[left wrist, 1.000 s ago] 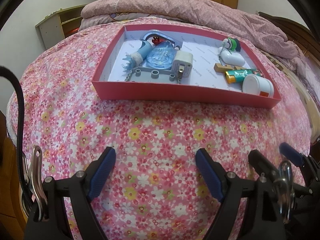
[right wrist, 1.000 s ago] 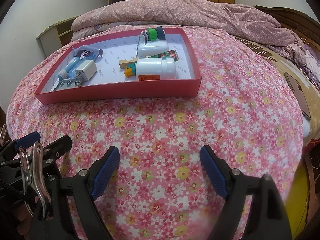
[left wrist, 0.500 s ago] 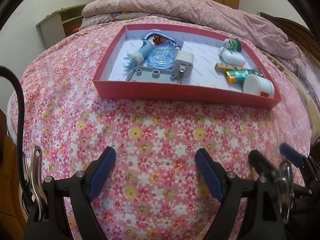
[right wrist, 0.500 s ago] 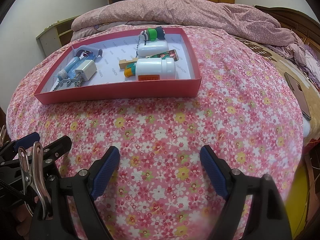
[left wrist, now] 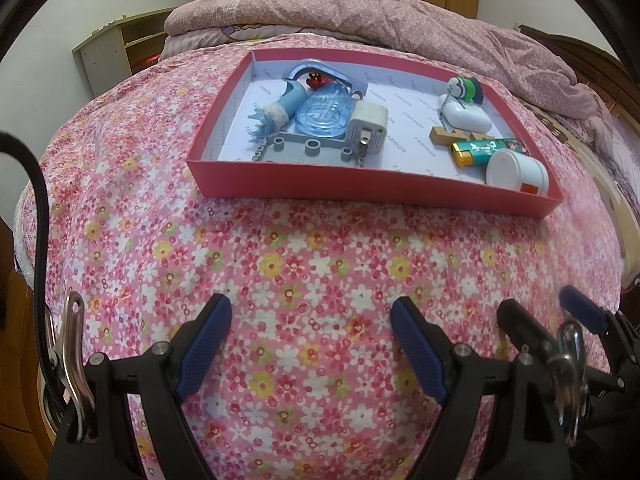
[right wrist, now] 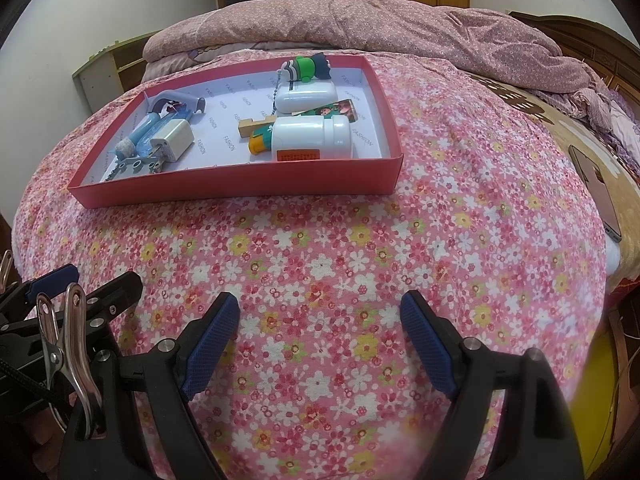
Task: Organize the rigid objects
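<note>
1. Holding both tools low over the floral bedspread [left wrist: 312, 264], we keep the left gripper [left wrist: 311, 344] and the right gripper [right wrist: 320, 340] spread wide, with nothing between their blue pads.
2. We see the rigid objects gathered in the red tray [left wrist: 360, 190], well ahead of both grippers.
3. We judge the white pill bottle [right wrist: 310, 140], lying on its side by the near wall, light, hard and smooth; it may roll, so we would clamp across its body.
4. We judge the white charger plug [left wrist: 368, 128] stiff and boxy, best pinched on its flat sides, away from the prongs.
5. We would take the green lighter [left wrist: 482, 151] across its narrow width, since it looks slick.
</note>
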